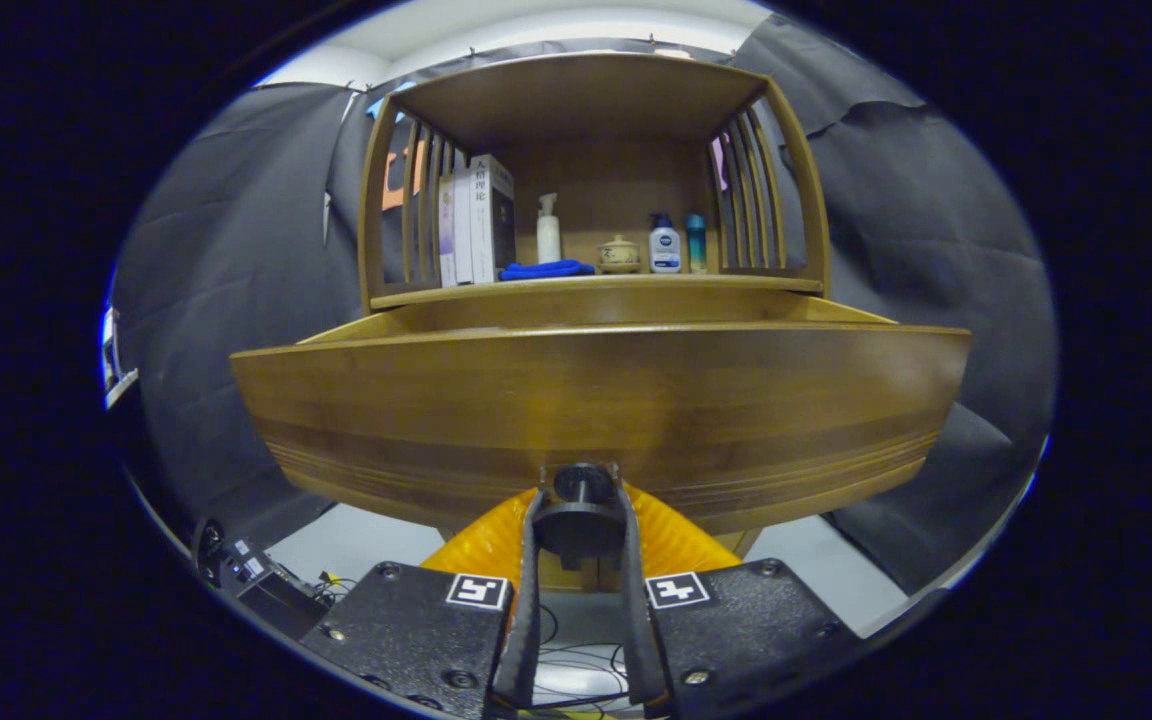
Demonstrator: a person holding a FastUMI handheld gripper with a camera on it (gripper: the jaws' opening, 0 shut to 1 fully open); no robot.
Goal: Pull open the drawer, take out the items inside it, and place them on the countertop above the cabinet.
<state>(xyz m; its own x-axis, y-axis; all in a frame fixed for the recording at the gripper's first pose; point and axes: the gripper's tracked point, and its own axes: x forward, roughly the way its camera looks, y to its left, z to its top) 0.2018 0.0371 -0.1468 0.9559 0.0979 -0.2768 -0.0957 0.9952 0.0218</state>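
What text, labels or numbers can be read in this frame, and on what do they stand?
On the book spines: printed characters, too small to read.
On the white bottle: a label, blurred.
On the gripper, shut on the drawer knob: patterned square markers, no words.

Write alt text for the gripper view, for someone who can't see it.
The gripper has both fingers closed on the round knob of a wooden drawer, pulled partly open. Beyond it, a shelf holds books, bottles and a blue cloth.
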